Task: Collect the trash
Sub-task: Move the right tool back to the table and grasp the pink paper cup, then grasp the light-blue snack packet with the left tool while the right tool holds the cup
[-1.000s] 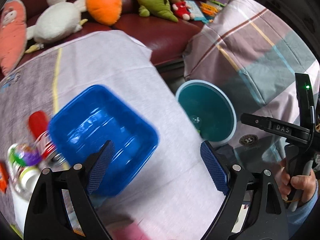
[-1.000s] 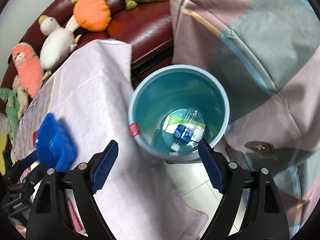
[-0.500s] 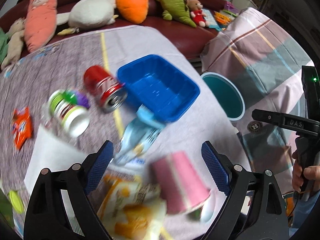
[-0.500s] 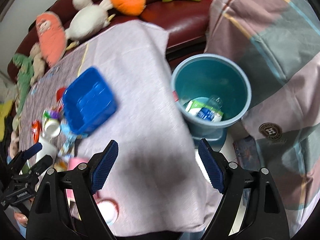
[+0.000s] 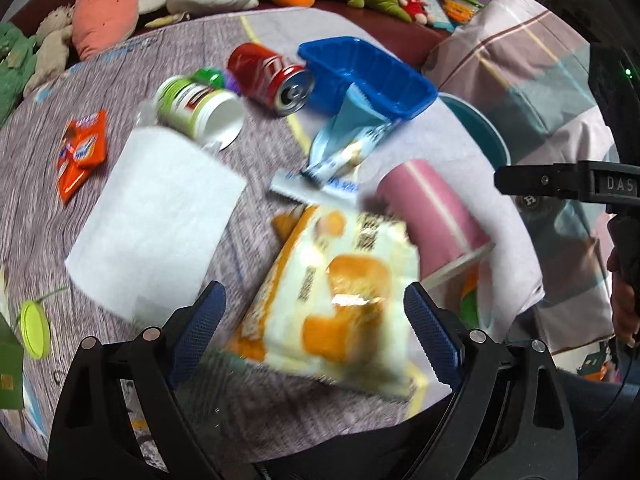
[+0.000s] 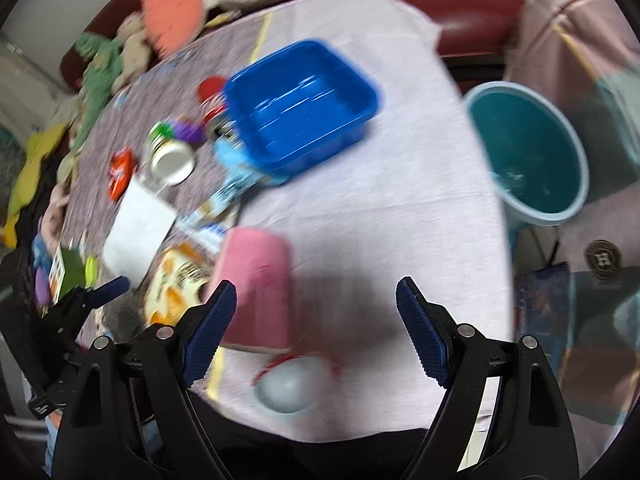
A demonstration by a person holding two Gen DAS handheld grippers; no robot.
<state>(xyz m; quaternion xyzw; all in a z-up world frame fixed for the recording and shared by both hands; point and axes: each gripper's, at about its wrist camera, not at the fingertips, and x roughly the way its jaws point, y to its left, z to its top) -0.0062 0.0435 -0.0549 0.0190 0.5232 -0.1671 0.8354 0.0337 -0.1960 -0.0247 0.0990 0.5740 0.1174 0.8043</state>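
Litter lies on a cloth-covered table (image 5: 248, 40): a yellow-and-white snack bag (image 5: 340, 292), a pink paper cup (image 5: 432, 208) on its side, a light-blue wrapper (image 5: 348, 140), a red can (image 5: 272, 76), a white-and-green tub (image 5: 196, 104), an orange packet (image 5: 80, 152) and a white napkin (image 5: 156, 216). My left gripper (image 5: 316, 332) hovers open over the snack bag, its pads apart from it. My right gripper (image 6: 316, 324) is open above the cloth beside the pink cup (image 6: 256, 284), nothing between its fingers. The teal bin (image 6: 528, 148) stands off the table's right edge.
A blue plastic tray (image 6: 304, 108) sits mid-table. A small pale bowl (image 6: 292, 384) lies near the front edge. Plush toys (image 5: 108, 4) line a dark red sofa behind. A plaid blanket (image 5: 532, 68) drapes to the right. A lime-green lid (image 5: 34, 328) lies at the left.
Both grippers have swung left, away from the bin and over the littered table. The snack bag and pink cup now sit close under the left gripper. Both jaws stayed open.
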